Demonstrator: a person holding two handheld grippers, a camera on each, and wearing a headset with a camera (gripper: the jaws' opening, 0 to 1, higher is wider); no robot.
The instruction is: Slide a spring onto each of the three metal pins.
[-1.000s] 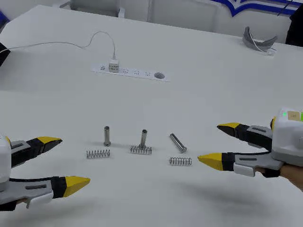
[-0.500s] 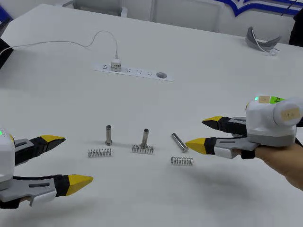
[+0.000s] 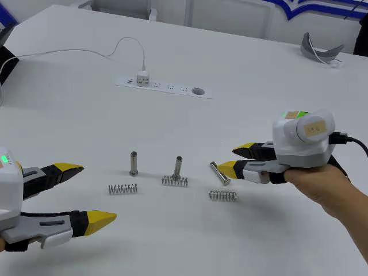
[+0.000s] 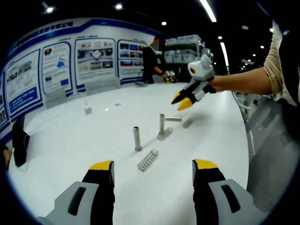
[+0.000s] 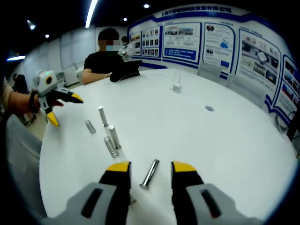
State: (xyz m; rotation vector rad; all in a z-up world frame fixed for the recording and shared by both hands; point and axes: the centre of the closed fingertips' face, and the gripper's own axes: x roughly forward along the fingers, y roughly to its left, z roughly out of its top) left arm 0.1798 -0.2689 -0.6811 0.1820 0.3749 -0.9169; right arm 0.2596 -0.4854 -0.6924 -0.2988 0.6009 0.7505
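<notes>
Springs of thin bright wire, three short coils, lie on their sides in a loose row on the white bench (image 3: 259, 103): the left spring (image 3: 122, 188), the middle spring (image 3: 174, 181) and the right spring (image 3: 222, 196). Just behind them are three short polished steel pins. The left pin (image 3: 133, 163) and the middle pin (image 3: 177, 167) stand upright, and the fallen pin (image 3: 219, 173) lies flat on its side. The middle spring sits right at the foot of its pin and seems to touch it.

From where I stand the springs look feather-light and soft. They would likely squash if pinched hard and roll or skitter if nudged. I would take one gently across its coils, near one end, so the bore at the other end stays free for the pin. The pins look stiff, smooth and slippery, and the upright ones look easy to tip. A grip across the shank of the fallen pin seems best.

The right yellow-tipped tool (image 3: 230, 160) is partly open and holds nothing. In the right gripper view the fallen pin lies just ahead, between its jaws. The left yellow-tipped tool (image 3: 98, 192) gapes wide and empty near the left end of the row, touching nothing.
</notes>
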